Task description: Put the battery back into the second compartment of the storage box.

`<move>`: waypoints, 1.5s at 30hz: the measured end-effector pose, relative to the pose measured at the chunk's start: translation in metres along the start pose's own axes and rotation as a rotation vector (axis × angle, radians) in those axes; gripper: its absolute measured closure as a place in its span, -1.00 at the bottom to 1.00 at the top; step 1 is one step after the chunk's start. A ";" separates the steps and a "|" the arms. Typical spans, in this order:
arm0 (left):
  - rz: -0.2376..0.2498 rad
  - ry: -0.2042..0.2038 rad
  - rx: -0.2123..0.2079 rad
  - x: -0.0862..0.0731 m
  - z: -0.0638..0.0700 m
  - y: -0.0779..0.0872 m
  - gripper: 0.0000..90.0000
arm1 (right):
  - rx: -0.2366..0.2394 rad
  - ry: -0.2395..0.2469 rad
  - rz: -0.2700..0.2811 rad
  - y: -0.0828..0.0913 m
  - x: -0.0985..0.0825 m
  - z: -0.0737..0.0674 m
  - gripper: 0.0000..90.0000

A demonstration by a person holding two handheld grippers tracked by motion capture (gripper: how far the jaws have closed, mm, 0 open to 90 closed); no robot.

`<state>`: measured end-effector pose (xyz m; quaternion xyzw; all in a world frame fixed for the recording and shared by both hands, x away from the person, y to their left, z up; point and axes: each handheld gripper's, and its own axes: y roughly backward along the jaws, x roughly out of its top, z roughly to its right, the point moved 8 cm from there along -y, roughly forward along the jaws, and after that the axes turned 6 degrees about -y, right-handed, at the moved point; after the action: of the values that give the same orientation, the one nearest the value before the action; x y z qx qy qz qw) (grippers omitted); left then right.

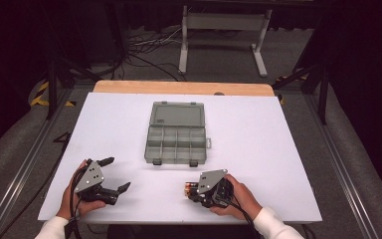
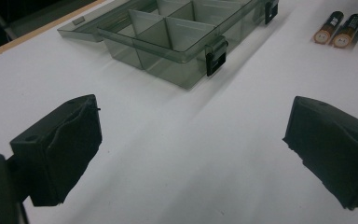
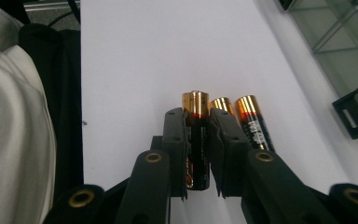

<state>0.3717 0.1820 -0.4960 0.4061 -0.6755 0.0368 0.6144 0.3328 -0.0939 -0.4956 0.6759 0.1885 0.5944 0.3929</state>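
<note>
My right gripper (image 3: 197, 128) is shut on a black-and-gold battery (image 3: 195, 105) that lies on the white table near its front edge. Two more batteries (image 3: 221, 105) (image 3: 251, 119) lie side by side just to its right, touching or nearly so. In the high view that gripper (image 1: 191, 192) sits at the lower middle-right over the batteries (image 1: 188, 187). My left gripper (image 1: 117, 173) rests at the lower left, open with nothing between its jaws (image 2: 196, 140). From the left gripper view, two batteries (image 2: 339, 29) show far off at the top right.
A smoky clear compartment box (image 1: 176, 142) lies in the middle of the white table (image 1: 258, 134), its lid (image 1: 175, 114) folded back flat. Its black latches (image 2: 216, 57) face the front. A white sleeve (image 3: 9, 140) shows at the left of the right gripper view.
</note>
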 end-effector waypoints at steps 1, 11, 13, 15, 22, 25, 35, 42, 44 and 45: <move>0.000 0.000 0.000 0.000 0.000 0.000 -0.91 | -0.005 -0.002 0.003 0.001 0.001 0.001 0.73; -0.002 0.003 0.000 0.000 0.000 -0.001 -0.91 | -0.052 -0.028 0.073 0.013 0.017 0.017 0.73; -0.001 0.005 -0.001 0.000 0.000 -0.001 -0.91 | -0.057 -0.030 0.085 0.014 0.020 0.020 0.73; 0.000 0.007 -0.001 0.000 0.000 -0.001 -0.91 | -0.061 -0.032 0.087 0.015 0.021 0.022 0.73; 0.000 0.004 0.005 0.001 -0.001 0.000 -0.91 | -0.085 -0.044 0.120 0.020 0.033 0.033 0.73; 0.000 0.003 0.008 0.001 -0.002 0.001 -0.91 | -0.099 -0.045 0.131 0.021 0.040 0.037 0.73; -0.001 -0.001 0.009 0.002 -0.002 0.002 -0.91 | -0.130 -0.052 0.161 0.023 0.066 0.059 0.73; 0.010 -0.014 0.013 0.004 -0.001 0.001 -0.91 | -0.157 -0.053 0.173 0.018 0.089 0.076 0.73; 0.013 -0.010 0.009 0.004 -0.001 0.001 -0.91 | -0.162 -0.056 0.174 0.016 0.096 0.081 0.73; 0.013 -0.010 0.009 0.004 -0.001 0.001 -0.91 | -0.162 -0.056 0.174 0.016 0.096 0.081 0.73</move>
<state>0.3721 0.1813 -0.4920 0.4047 -0.6811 0.0418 0.6088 0.4277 -0.0590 -0.4195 0.6721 0.0692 0.6204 0.3982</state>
